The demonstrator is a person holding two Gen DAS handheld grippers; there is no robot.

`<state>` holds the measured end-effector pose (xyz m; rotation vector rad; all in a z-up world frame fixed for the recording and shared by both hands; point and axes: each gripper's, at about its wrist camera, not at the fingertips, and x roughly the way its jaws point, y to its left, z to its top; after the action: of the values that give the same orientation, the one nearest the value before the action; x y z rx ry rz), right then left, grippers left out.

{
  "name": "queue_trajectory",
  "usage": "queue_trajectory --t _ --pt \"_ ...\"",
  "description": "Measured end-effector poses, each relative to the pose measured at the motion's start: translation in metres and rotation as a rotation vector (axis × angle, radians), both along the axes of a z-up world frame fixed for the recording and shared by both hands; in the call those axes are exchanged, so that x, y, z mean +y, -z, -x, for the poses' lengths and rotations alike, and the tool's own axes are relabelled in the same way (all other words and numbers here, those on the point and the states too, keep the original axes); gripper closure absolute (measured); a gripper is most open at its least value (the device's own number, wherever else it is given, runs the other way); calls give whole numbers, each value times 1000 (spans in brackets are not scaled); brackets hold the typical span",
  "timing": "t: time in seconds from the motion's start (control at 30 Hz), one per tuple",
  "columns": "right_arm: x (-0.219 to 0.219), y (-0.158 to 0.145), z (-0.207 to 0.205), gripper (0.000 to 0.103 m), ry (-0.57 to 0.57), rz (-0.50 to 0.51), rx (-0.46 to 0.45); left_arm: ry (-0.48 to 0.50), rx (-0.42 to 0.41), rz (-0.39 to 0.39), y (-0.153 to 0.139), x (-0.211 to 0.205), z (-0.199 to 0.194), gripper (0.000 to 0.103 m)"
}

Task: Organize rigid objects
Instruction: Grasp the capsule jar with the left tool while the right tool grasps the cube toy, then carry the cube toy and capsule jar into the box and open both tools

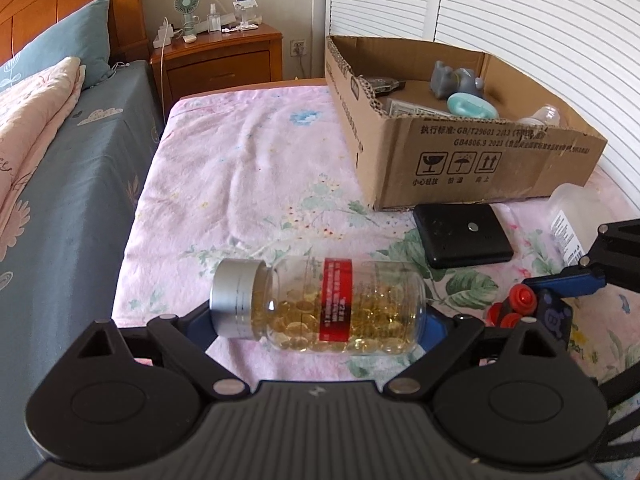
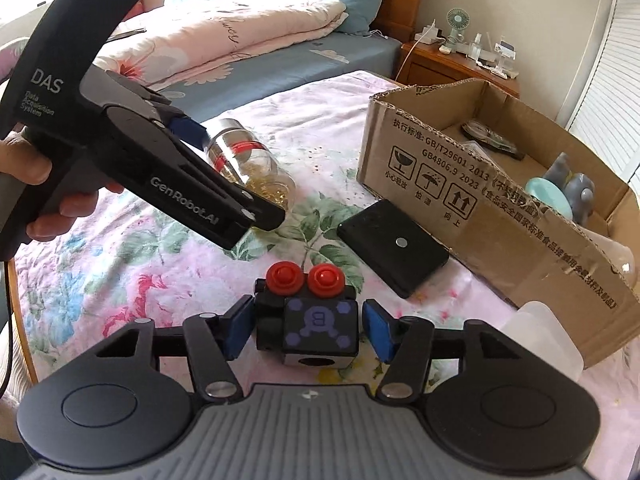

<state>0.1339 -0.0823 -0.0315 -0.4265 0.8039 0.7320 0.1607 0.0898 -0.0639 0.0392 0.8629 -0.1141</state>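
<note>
A clear pill bottle [image 1: 320, 308] with a silver cap, red label and yellow capsules lies sideways between the pads of my left gripper [image 1: 320, 322], which is shut on it; it appears raised off the pink floral cloth [image 1: 240, 168]. It also shows in the right wrist view [image 2: 248, 164]. My right gripper [image 2: 306, 330] is open around a black toy cube with two red knobs [image 2: 312, 316]; its pads stand just clear of the cube's sides. The cube shows in the left wrist view [image 1: 532, 312].
An open cardboard box [image 1: 472, 160] holding a grey toy, a teal case and a bottle stands at the back right. A flat black case [image 1: 460, 234] lies before it. A translucent plastic bottle [image 1: 576, 216] lies at the right. A bed and nightstand are behind.
</note>
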Motion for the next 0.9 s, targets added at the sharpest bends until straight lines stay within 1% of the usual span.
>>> queue_trajectory --t 0.13,0.23,0.53,0.7,0.9 --pt "3 1 0 39 -2 -3 -4 1 -3 -9 -1 -1 -1 10" --pt "5 -1 2 42 1 6 -8 6 -5 -13 -3 -1 -1 10" --pt "-1 -11 7 43 -4 10 -21 77 18 -30 -12 -5 9 10" --pt "-9 -22 10 43 -9 16 -39 126 27 -45 -26 -7 18 10" --pt "-26 -42 12 43 2 6 -64 184 23 -29 -50 -13 23 10"
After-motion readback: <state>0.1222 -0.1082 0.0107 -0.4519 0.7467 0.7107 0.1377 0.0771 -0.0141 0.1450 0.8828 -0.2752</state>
